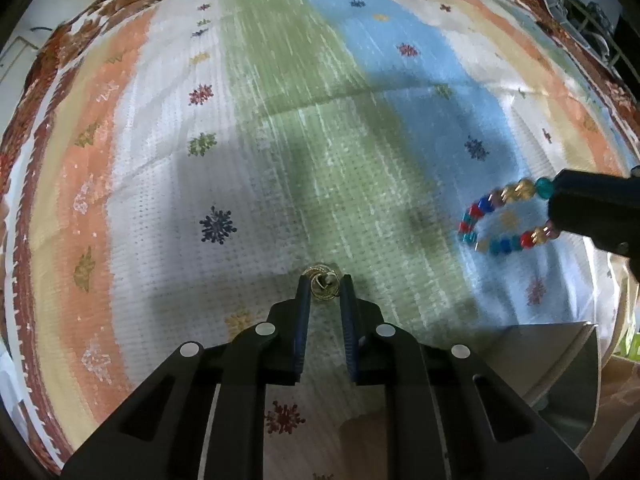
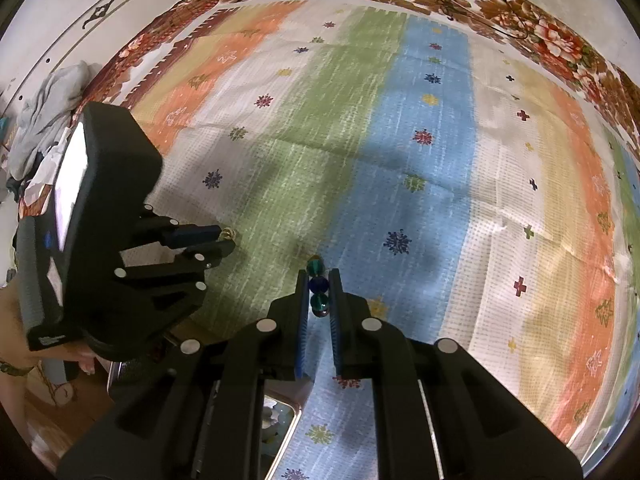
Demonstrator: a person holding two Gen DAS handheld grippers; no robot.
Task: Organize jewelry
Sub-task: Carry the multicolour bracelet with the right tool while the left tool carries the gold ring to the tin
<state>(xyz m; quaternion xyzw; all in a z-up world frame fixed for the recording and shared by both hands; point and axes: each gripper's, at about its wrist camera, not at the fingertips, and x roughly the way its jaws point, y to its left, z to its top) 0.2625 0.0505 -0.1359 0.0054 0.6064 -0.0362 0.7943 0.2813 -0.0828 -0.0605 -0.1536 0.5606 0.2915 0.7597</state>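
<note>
My left gripper is shut on a small gold earring, held above the striped cloth. It also shows at the left of the right wrist view, with the gold earring at its tips. My right gripper is shut on a multicoloured bead bracelet; teal and dark blue beads show between the jaws. In the left wrist view the bracelet hangs as a loop from the right gripper at the right edge.
A striped cloth with small snowflake prints covers a floral bedspread. A grey box stands at the lower right of the left wrist view; a shiny container rim shows under the right gripper. Crumpled clothes lie far left.
</note>
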